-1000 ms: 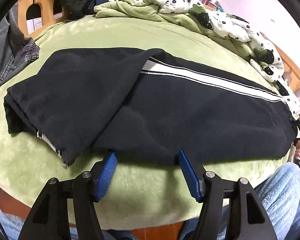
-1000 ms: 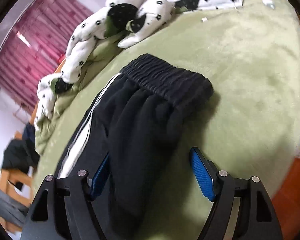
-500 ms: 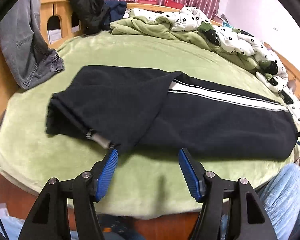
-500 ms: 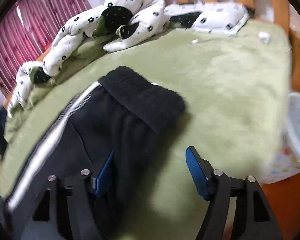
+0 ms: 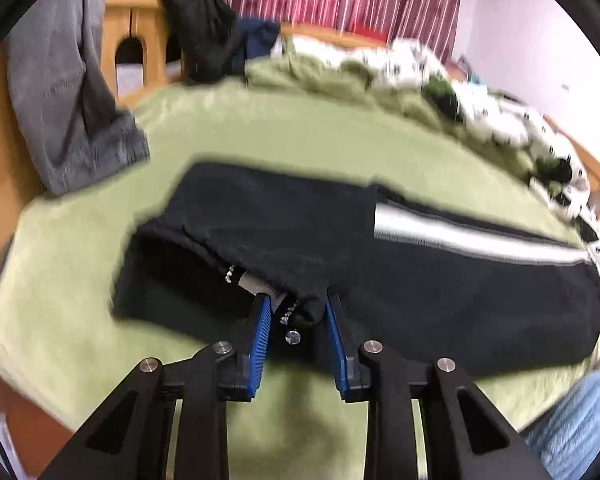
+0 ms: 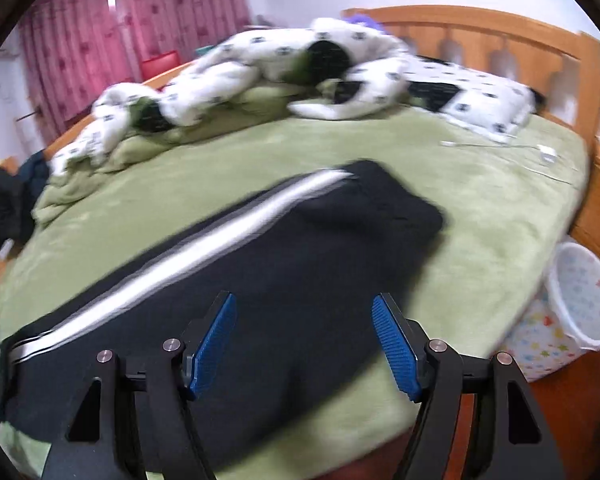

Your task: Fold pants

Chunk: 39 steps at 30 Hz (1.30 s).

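Black pants (image 5: pixel 440 280) with a white side stripe lie lengthwise on the green bed cover, the leg ends folded back over the middle. My left gripper (image 5: pixel 296 308) is shut on the near corner of the folded leg cuff (image 5: pixel 304 300). In the right wrist view the same pants (image 6: pixel 300 280) stretch from lower left to the waistband (image 6: pixel 396 204). My right gripper (image 6: pixel 304 324) is open and empty, held above the near edge of the pants.
The green bed cover (image 5: pixel 280 128) fills both views. A white spotted duvet (image 6: pixel 284 64) is heaped along the far side. Grey pants (image 5: pixel 68 92) hang on the wooden bed frame (image 5: pixel 128 36). A white patterned bin (image 6: pixel 576 308) stands beside the bed. A cable (image 6: pixel 540 156) lies near the pillow.
My left gripper moved forward and closed on the leg cuff. My right gripper drew back from the waistband and stays open.
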Tool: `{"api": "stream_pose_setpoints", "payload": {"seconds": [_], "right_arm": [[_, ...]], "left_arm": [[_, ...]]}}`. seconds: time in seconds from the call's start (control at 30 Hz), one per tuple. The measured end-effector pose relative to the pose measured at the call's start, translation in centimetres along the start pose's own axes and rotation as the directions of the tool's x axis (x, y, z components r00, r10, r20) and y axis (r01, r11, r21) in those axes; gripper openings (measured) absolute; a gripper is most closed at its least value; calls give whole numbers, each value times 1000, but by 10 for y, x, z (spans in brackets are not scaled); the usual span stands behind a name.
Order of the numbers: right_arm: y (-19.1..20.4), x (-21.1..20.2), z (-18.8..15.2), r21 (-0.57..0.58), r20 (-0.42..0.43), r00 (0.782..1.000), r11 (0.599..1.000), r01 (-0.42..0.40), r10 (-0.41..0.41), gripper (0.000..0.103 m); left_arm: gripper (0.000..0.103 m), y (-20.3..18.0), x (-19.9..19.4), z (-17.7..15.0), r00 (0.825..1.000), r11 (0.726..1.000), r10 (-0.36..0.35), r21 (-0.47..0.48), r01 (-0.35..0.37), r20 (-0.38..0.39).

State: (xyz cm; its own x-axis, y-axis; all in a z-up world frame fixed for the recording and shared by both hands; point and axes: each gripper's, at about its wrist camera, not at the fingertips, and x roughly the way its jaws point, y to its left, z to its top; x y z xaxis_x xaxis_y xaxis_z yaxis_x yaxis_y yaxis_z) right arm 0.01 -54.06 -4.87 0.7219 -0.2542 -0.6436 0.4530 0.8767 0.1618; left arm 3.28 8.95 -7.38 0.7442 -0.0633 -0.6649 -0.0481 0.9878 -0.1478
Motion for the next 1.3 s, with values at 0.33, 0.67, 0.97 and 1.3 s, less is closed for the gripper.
{"api": "stream_pose_setpoints", "payload": {"seconds": [0.33,0.67,0.97,1.3], "right_arm": [[172,44,1,-107,-86,975,971,-215,207,70],[295,77,3,-293,-85,961,915,-276,263,70],[274,138,-5,-291,-176,954,913,-285,242,70],[291,150,2,-419,-276,859,751,-511,430,77]], "left_arm": [[24,54,47,98,989,993,96,-75,-88,110],[72,82,106,111,1000,985,-6,-172,9,18],[36,97,172,121,989,957,-5,-288,-37,-146],[19,96,178,128,989,959,69,-265,-101,-128]]}}
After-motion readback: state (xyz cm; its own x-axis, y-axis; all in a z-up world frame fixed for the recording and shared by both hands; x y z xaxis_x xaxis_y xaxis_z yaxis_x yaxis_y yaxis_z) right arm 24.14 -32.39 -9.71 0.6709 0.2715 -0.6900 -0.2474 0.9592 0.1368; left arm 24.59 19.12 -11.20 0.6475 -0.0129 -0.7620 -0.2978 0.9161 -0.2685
